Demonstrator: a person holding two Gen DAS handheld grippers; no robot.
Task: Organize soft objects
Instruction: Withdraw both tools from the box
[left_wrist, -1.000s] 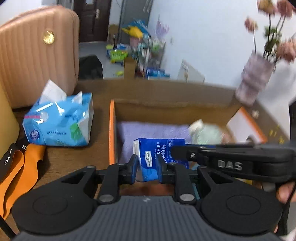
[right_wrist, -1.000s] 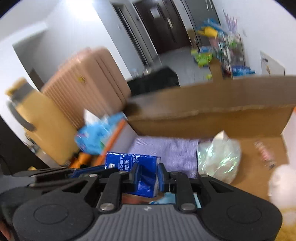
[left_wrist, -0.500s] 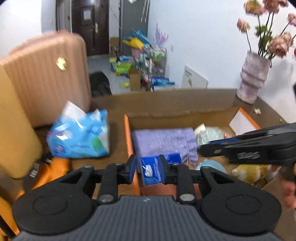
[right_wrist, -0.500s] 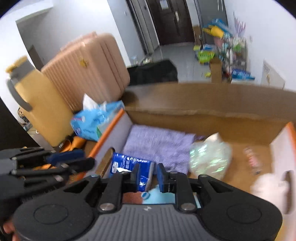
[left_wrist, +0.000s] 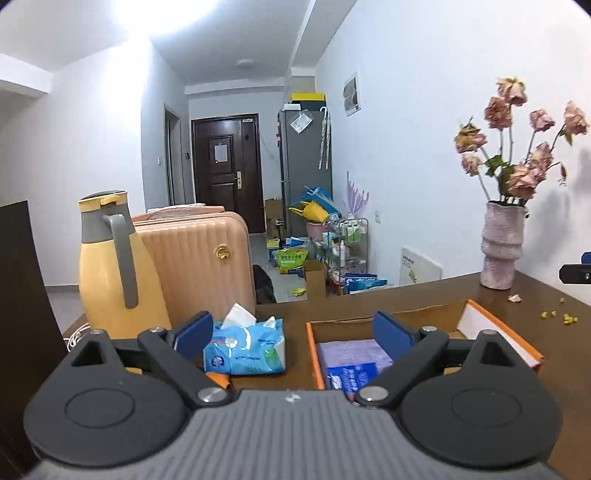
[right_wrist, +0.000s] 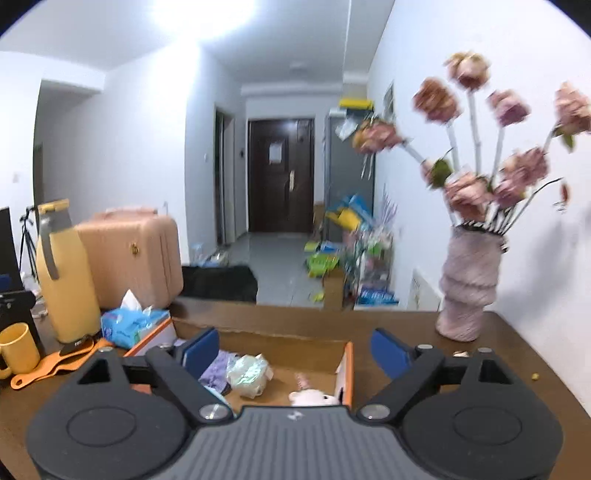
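Both grippers, left (left_wrist: 291, 328) & right (right_wrist: 295, 349), jaws opening w/ nothing pinched, blue tissue pack (left_wrist: 351, 374) lying in box (left_wrist: 312, 354) on purple cloth (left_wrist: 351, 350).

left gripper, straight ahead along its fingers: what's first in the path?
Probably nothing on the table. The left gripper, jaws opening and empty, points across the gap between the light blue tissue pack and the cardboard box, toward the table's far edge. Depth is unclear; a steeper line would meet bare tabletop.

Glossy wooden table (left_wrist: 517, 317), cardboard box (right_wrist: 280, 354), woven purple cloth (left_wrist: 351, 350).
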